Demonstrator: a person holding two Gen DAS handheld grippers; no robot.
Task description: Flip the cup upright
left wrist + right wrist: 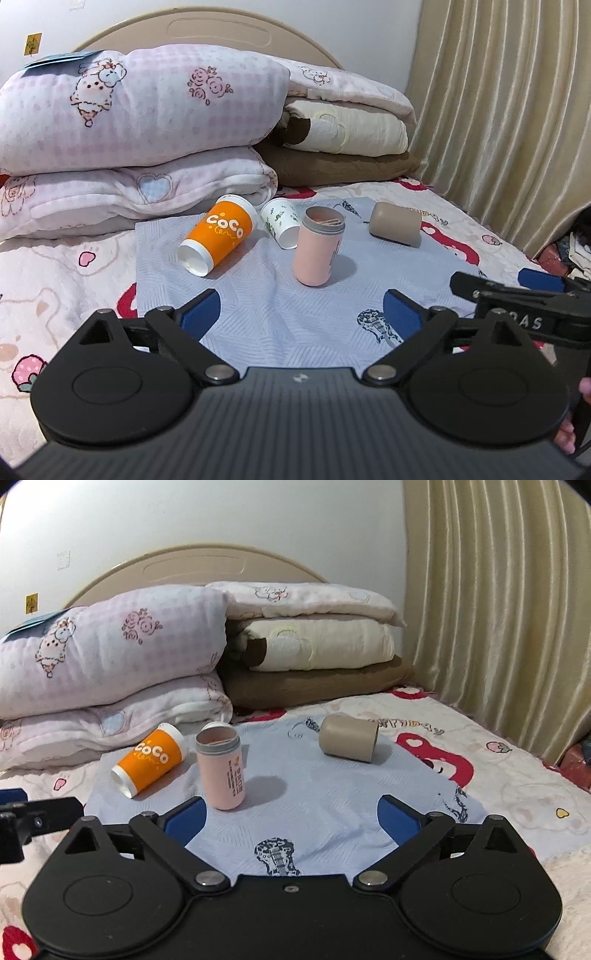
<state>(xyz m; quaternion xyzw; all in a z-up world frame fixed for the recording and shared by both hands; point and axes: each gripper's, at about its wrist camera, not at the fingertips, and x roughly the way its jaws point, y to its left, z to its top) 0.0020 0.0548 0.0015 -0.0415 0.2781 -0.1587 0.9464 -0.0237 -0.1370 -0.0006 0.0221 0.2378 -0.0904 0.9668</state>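
Nearest the left wrist camera, the left tool (301, 317) hangs over the near edge of the pale blue cloth (258, 306) with its blue pads spread wide and nothing between them. Beyond it, on the cloth, the pink cup (317, 247) already stands mouth up, almost straight ahead. To its left the orange cup (218, 236) lies on its side, long axis running from near left to far right, its white end facing the tool. A small white cup (282, 221) lies tipped just behind, close to both. Far right, the tan cup (395, 223) lies on its side, well apart from the others. Folded quilts (136, 147) crowd the far left edge.

Closest in the right wrist view, the right tool (291, 819) is likewise spread wide and empty above the near cloth. From here the tan cup (349, 744) lies ahead and slightly right, long axis across the view, open mouth to the right, with bare cloth all round it. The orange cup (149, 762) is far left, beside the pink cup (221, 768).

My judgement: the right tool is better placed for the tan cup, the left for the orange one, where room is tighter.
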